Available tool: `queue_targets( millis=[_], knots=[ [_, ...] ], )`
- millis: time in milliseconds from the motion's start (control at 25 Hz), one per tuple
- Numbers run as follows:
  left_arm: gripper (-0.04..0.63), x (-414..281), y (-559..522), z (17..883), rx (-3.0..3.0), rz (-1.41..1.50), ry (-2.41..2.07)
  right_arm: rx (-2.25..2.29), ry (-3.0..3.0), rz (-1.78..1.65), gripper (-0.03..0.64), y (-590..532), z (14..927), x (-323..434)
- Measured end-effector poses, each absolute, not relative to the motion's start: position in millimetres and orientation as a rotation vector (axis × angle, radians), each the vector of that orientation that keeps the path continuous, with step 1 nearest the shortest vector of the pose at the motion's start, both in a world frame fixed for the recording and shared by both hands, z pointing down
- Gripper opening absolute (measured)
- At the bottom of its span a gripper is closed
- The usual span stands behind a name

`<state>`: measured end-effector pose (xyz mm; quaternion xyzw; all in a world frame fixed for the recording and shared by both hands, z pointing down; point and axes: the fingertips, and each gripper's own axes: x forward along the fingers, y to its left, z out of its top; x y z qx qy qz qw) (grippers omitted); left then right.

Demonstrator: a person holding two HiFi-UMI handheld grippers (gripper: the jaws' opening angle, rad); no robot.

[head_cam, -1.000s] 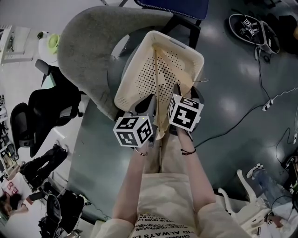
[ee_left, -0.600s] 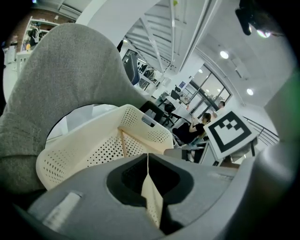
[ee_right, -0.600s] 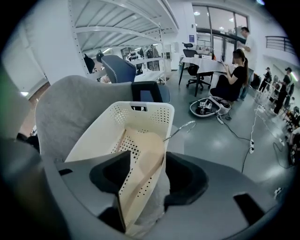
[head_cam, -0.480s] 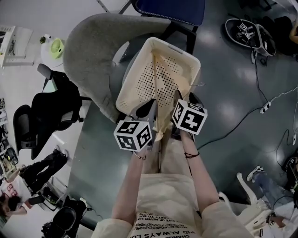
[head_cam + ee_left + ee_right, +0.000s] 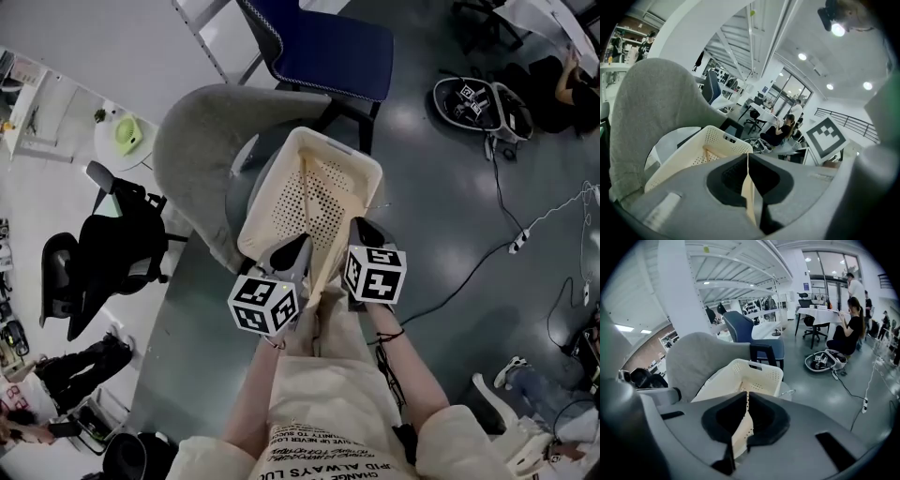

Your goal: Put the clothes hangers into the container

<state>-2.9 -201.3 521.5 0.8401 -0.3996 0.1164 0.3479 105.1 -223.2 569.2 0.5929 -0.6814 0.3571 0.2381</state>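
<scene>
A cream perforated basket (image 5: 265, 202) stands on a small round table in front of me. A light wooden hanger (image 5: 305, 187) lies inside it, along its floor. My left gripper (image 5: 298, 242) hovers at the basket's near rim with its tips together. In the left gripper view the left gripper (image 5: 748, 154) shows only a thin slit, with the basket (image 5: 693, 150) beyond. My right gripper (image 5: 359, 225) is beside it at the same rim. Its jaws are closing. In the right gripper view the tips of the right gripper (image 5: 746, 393) meet with nothing between them, and the basket (image 5: 754, 373) lies ahead.
A grey padded chair (image 5: 202, 141) curves around the basket's left side and a blue chair (image 5: 323, 42) stands behind it. A black office chair (image 5: 103, 253) is at the left. Cables (image 5: 469, 253) and a marker-covered device (image 5: 478, 98) lie on the floor at the right.
The head view has pulled back and shows more of the room. Both grippers stay side by side at the basket's near rim, and the hanger still lies in the basket.
</scene>
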Motion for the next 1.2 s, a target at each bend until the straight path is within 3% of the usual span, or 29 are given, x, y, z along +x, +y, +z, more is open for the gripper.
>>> queue_targets(
  millis=[1200],
  knots=[
    [0.025, -39, -212, 331, 2.581, 0.084, -1.214, 1.570, -2.539, 0.658, 0.005, -222, 344, 84]
  ],
)
